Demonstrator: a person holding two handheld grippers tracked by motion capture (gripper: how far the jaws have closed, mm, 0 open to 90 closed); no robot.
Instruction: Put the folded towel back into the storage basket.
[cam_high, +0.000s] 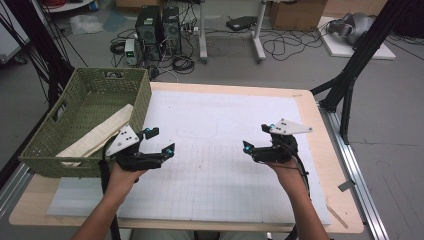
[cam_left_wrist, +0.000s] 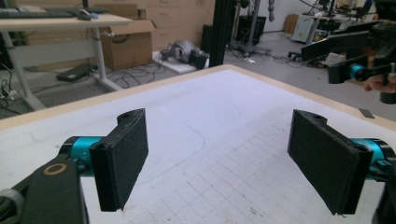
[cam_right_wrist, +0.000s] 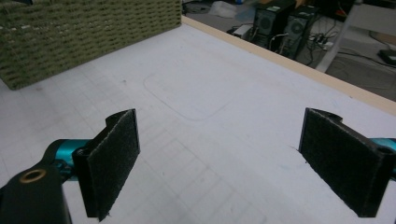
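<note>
Right now my two grippers hold nothing. My left gripper (cam_high: 159, 141) has its jaws wide apart, with only the white mat (cam_high: 215, 120) showing between them. It hangs just beside the green basket (cam_high: 75, 95), close to the basket's near right corner. My right gripper (cam_high: 259, 137) also has its jaws spread wide, and nothing sits between its black pads (cam_right_wrist: 109, 158). It hangs over the right part of the mat, well apart from my left one. Both point toward the middle of the mat. The basket stands on the left end of the wooden table (cam_high: 320, 130). A long pale board (cam_high: 100, 132) lies tilted in it, one end leaning up on the rim near my left gripper. Past the table, on the grey floor, stand two black computers (cam_high: 159, 26) with many cables around them.
</note>
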